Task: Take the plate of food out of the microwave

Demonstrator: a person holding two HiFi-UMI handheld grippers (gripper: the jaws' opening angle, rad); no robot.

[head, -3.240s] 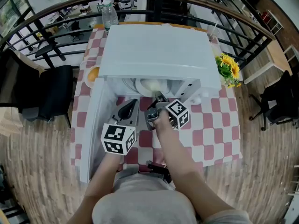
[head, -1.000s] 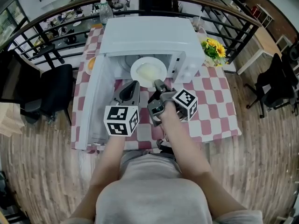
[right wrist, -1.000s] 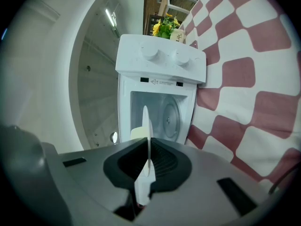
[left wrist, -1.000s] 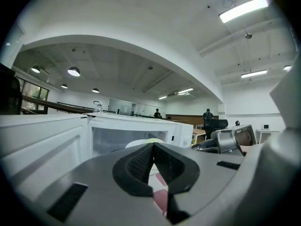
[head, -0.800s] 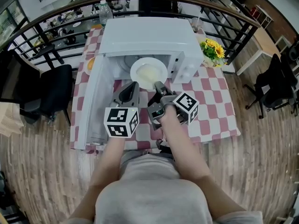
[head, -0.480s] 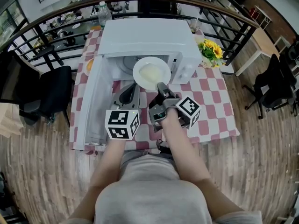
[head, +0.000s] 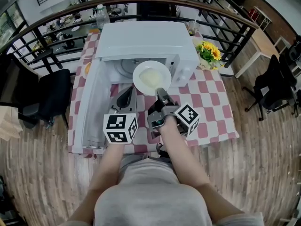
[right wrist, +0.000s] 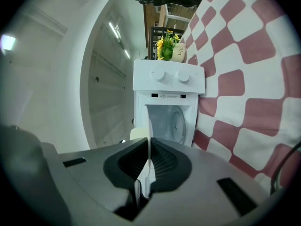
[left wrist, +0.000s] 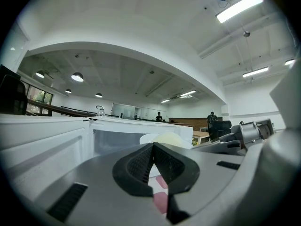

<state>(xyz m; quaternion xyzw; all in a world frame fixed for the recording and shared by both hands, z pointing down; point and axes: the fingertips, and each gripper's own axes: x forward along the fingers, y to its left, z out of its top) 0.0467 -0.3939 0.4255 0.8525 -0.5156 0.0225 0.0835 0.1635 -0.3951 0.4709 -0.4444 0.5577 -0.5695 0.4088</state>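
Note:
A white plate (head: 152, 77) with pale food on it hangs at the mouth of the white microwave (head: 146, 39), most of it out in front of the opening. My right gripper (head: 159, 92) is shut on the plate's near rim. In the right gripper view the plate (right wrist: 148, 150) shows edge-on as a thin white line pinched between the pads, with the microwave (right wrist: 168, 84) beyond. My left gripper (head: 126, 94) hangs beside it to the left, shut and empty. The left gripper view shows its jaws (left wrist: 153, 160) pressed together and the plate (left wrist: 165, 139) behind.
The microwave door (head: 91, 108) stands swung open at the left, close to my left gripper. A vase of yellow flowers (head: 207, 52) sits right of the microwave on the checked tablecloth (head: 214, 107). A water bottle (head: 99, 14) is behind. A black railing (head: 221, 13) circles the table's far side.
The plate, inside the microwave earlier, has come out toward me in my right gripper's hold. The left gripper has barely moved.

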